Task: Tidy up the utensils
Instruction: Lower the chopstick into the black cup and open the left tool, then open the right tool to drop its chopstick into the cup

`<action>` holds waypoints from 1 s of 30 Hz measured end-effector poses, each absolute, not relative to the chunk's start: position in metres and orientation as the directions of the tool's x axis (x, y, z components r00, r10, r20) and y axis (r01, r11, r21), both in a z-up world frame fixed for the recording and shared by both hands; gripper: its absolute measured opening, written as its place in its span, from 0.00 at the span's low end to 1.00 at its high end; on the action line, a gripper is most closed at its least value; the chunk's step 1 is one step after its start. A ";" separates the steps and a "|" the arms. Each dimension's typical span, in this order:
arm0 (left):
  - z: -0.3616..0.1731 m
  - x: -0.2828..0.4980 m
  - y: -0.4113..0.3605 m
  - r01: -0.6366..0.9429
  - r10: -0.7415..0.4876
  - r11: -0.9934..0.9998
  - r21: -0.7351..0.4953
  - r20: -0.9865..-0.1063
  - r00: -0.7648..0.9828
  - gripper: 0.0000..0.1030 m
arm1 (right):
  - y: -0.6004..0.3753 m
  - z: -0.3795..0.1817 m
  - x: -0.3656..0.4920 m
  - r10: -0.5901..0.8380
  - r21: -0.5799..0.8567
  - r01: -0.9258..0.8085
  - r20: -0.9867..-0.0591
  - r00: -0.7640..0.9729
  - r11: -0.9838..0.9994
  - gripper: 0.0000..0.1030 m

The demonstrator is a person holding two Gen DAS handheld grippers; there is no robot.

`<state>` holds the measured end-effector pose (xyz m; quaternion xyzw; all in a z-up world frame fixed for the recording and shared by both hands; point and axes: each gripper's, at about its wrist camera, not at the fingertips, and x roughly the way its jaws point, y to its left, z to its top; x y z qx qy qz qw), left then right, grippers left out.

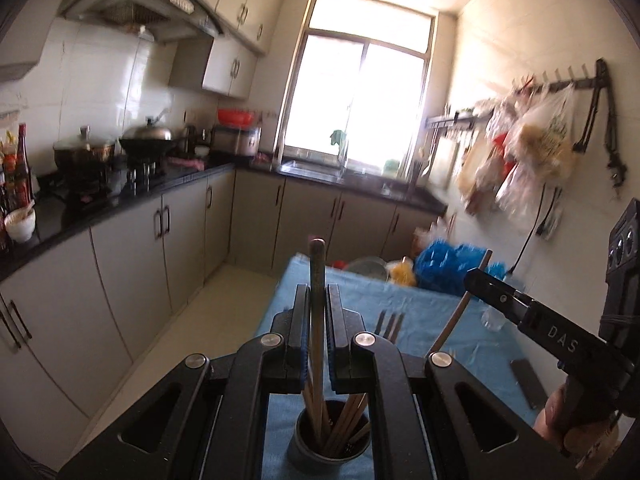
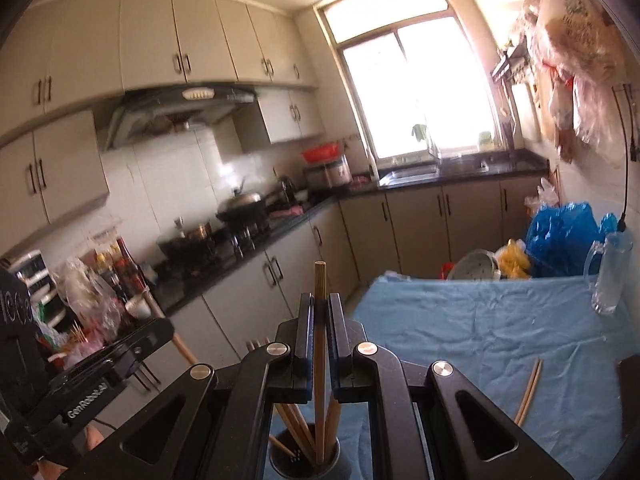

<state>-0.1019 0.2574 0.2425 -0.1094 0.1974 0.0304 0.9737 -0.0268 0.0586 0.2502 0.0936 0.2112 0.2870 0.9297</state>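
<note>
Left gripper [image 1: 318, 300] fingers pinch one upright chopstick [image 1: 317, 272]; right gripper [image 2: 320, 312] fingers pinch another chopstick [image 2: 320, 292], both above the holder cup [image 1: 328, 440] on the blue-clothed counter [image 2: 460, 320].

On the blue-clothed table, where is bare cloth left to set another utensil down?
The blue tablecloth lies bare in the middle, between the clear plastic bottle and the loose wooden chopsticks. The far edge is crowded by the blue plastic bags and metal bowl.
</note>
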 end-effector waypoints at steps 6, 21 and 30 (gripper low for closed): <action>0.224 -0.090 0.261 -0.113 0.010 0.972 -0.208 -0.441 0.897 0.07 | 0.063 0.220 -0.010 0.563 0.303 -0.474 -0.417 0.714 0.826 0.06; 0.223 -0.114 0.261 -0.138 0.034 0.966 -0.218 -0.424 0.905 0.33 | 0.057 0.198 0.002 0.558 0.353 -0.435 -0.454 0.695 0.829 0.22; 0.221 -0.137 0.245 -0.161 0.073 0.971 -0.177 -0.420 0.905 0.44 | 0.033 0.199 -0.008 0.545 0.381 -0.401 -0.435 0.717 0.833 0.40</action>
